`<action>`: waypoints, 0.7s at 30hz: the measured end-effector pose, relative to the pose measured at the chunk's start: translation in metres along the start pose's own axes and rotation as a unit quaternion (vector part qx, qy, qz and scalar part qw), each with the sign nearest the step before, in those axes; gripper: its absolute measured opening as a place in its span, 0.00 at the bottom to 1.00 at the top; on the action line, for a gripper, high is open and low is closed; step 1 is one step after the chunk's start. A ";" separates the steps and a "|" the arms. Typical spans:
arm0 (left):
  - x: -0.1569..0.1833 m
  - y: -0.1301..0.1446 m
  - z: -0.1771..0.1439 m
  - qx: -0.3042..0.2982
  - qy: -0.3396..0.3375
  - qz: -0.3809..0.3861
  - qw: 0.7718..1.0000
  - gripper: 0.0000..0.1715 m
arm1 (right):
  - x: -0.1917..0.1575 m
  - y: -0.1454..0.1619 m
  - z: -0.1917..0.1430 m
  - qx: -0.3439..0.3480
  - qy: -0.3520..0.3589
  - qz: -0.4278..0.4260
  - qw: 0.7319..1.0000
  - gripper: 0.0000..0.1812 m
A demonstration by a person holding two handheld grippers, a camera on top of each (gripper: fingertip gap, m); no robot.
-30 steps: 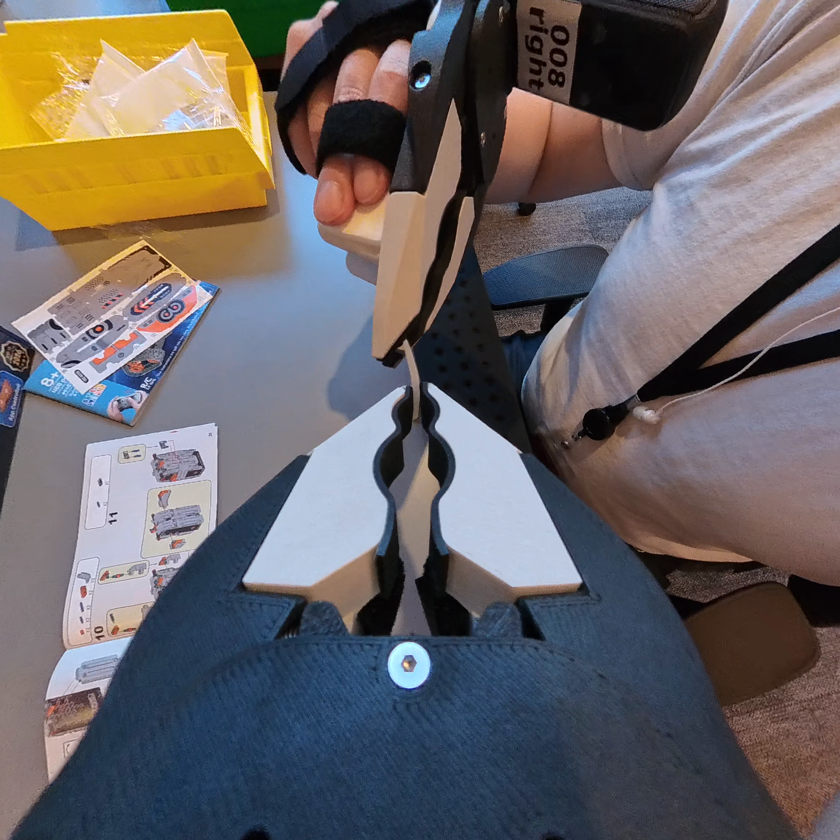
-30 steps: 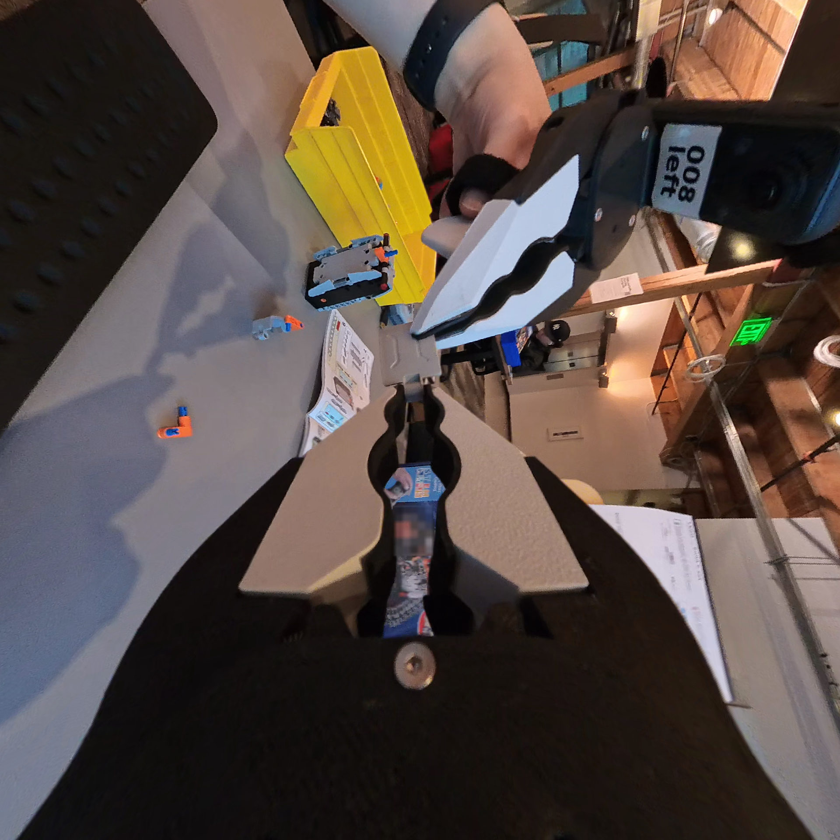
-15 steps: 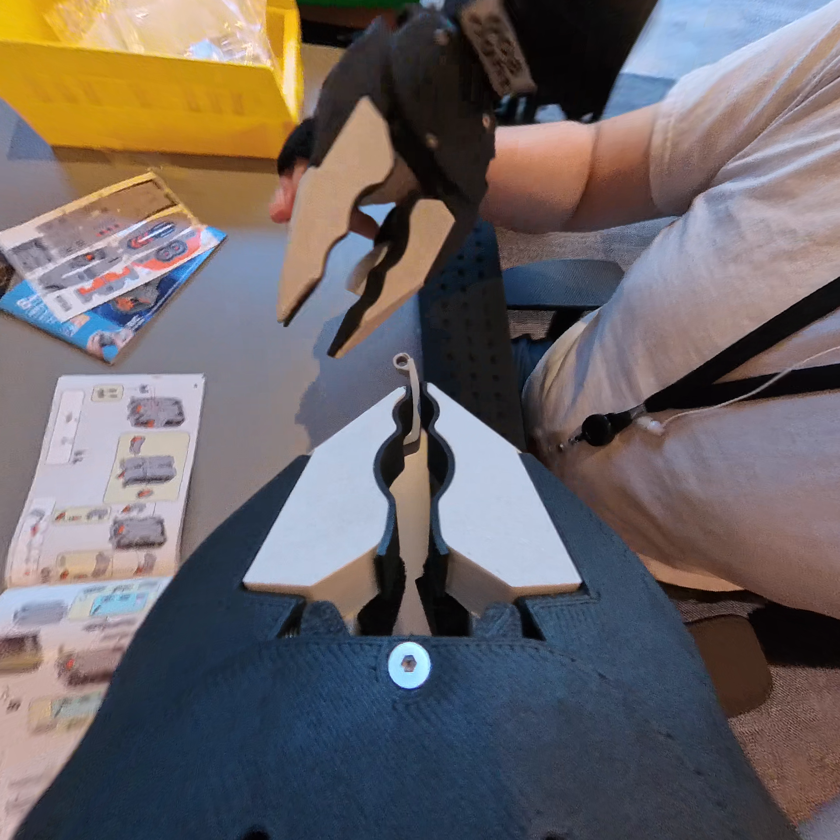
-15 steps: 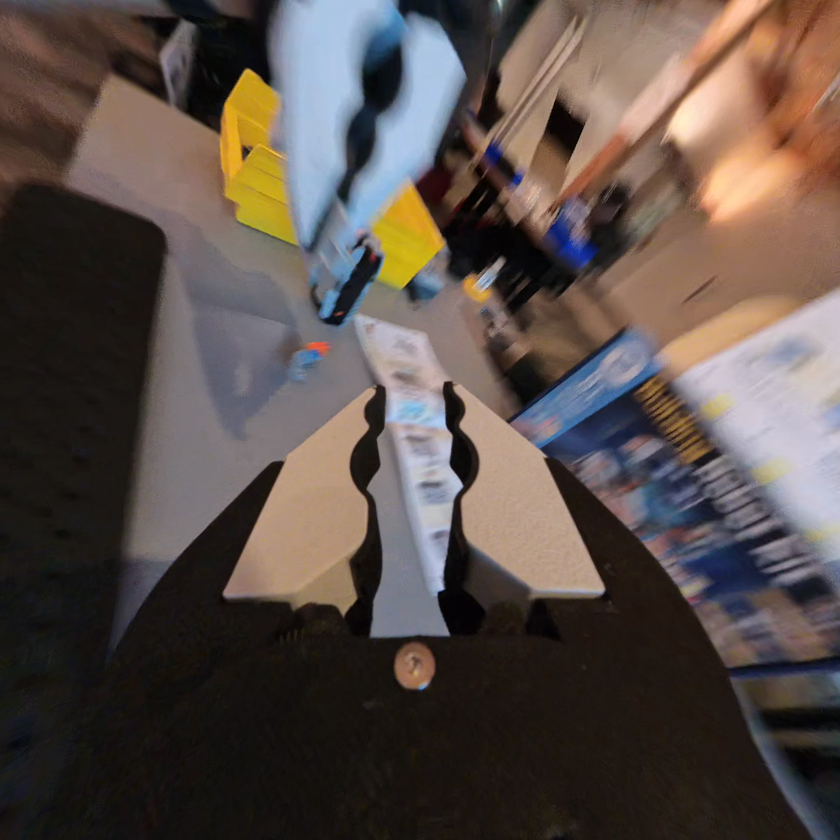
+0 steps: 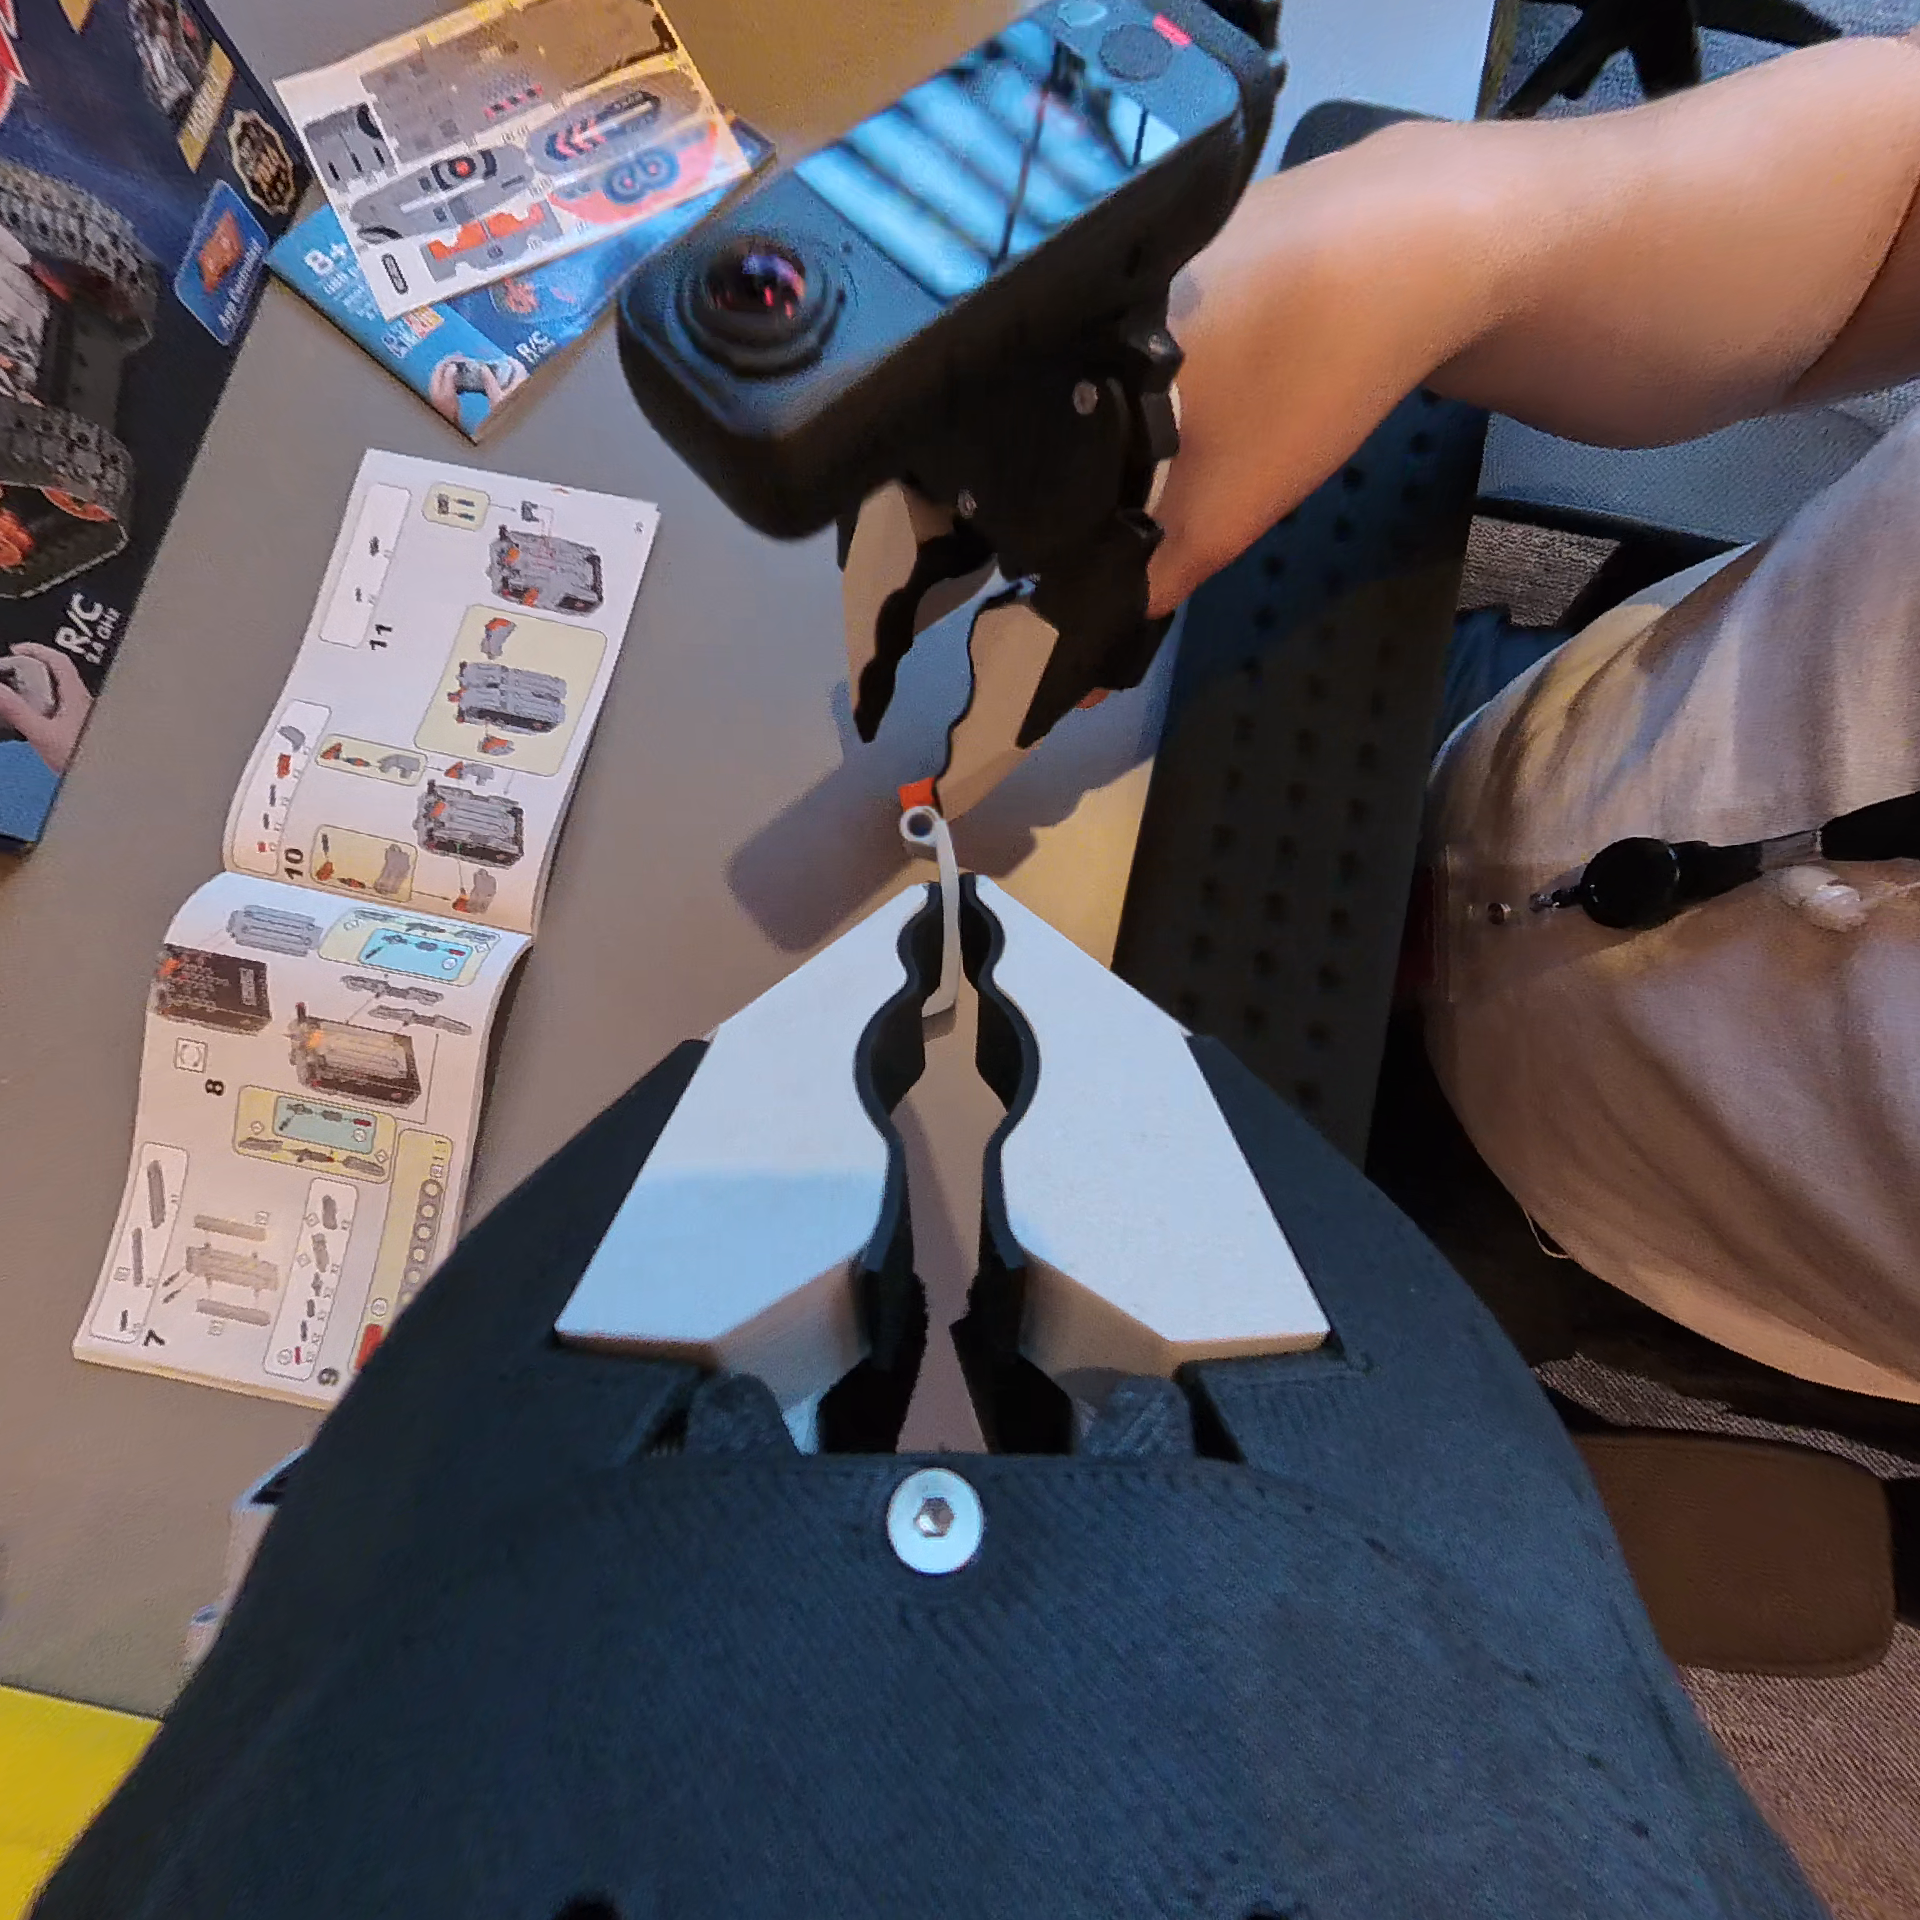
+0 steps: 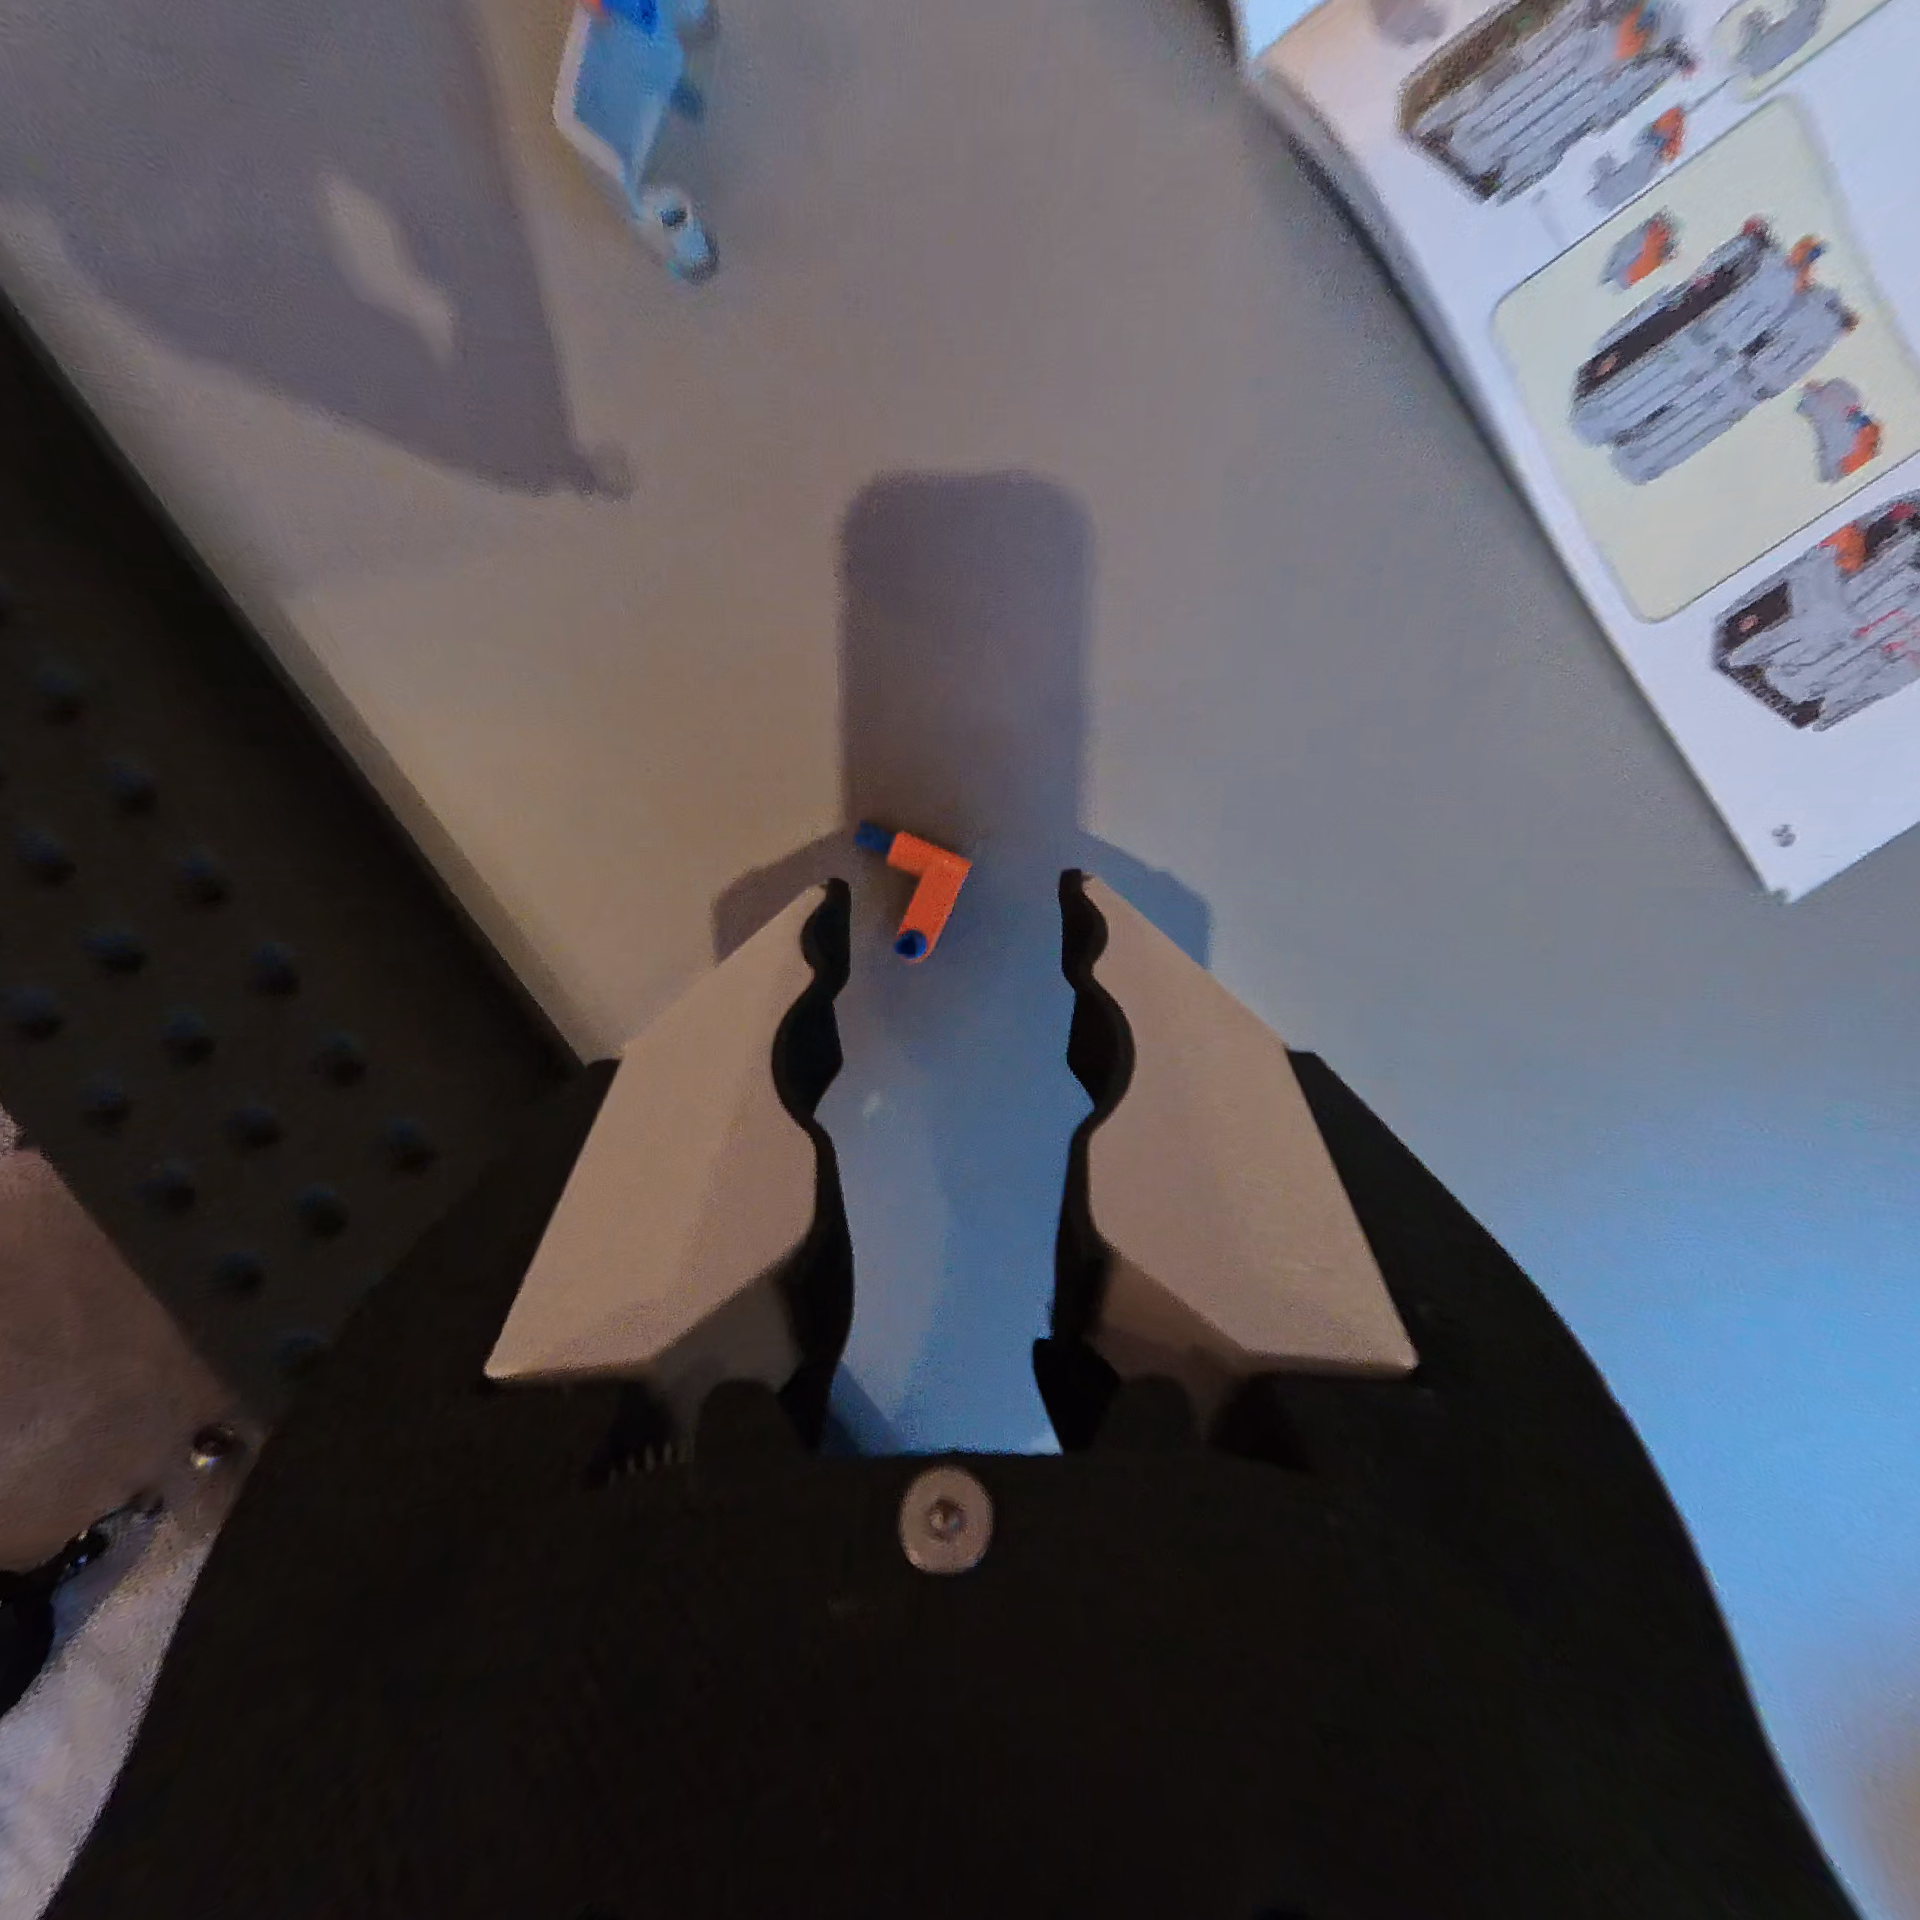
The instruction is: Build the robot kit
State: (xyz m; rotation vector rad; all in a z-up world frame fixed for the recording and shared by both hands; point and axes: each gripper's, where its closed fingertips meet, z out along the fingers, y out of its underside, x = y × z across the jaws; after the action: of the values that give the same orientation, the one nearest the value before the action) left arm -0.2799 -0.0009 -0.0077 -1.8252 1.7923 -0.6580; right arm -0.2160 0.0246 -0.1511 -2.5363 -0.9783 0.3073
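My left gripper (image 5: 943, 885) is shut on a thin light-grey beam piece (image 5: 940, 914) whose ringed end sticks out past the tips. It is held just above the grey table (image 5: 727, 644). My right gripper (image 6: 953, 883) is open and empty, pointing down at the table. A small orange L-shaped piece (image 6: 928, 881) with blue pins lies on the table between its fingertips, nearer the left finger (image 6: 717, 1122). In the left wrist view the right gripper (image 5: 948, 732) hangs just beyond the grey beam, with the orange piece (image 5: 916, 795) beneath it.
An open instruction booklet (image 5: 416, 727) lies left of the grippers and also shows in the right wrist view (image 6: 1683, 343). A sticker sheet (image 5: 520, 177) and a dark box (image 5: 83, 312) lie farther left. A black perforated strip (image 5: 1299, 727) edges the table. A small grey-blue piece (image 6: 644, 135) lies beyond. Across from one pair of fingers to the other is roughly 15 cm.
The right gripper let go of the grey beam, opened and swung down to the table over the orange piece. The left gripper kept the beam and tilted down towards the table.
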 end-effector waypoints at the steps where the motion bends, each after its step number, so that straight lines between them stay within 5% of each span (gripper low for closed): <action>1: 0.000 0.002 0.002 -0.002 0.002 0.000 1.000 0.00 | -0.001 0.004 0.003 -0.017 0.009 -0.006 1.000 0.23; 21: -0.002 0.014 0.015 -0.027 0.012 -0.010 1.000 0.00 | 0.005 0.013 0.010 -0.115 0.031 -0.036 0.992 0.16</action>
State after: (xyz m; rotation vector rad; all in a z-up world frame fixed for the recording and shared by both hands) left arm -0.2807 0.0011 -0.0280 -1.8807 1.8246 -0.6483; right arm -0.2085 0.0224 -0.1659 -2.6884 -1.1352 0.0983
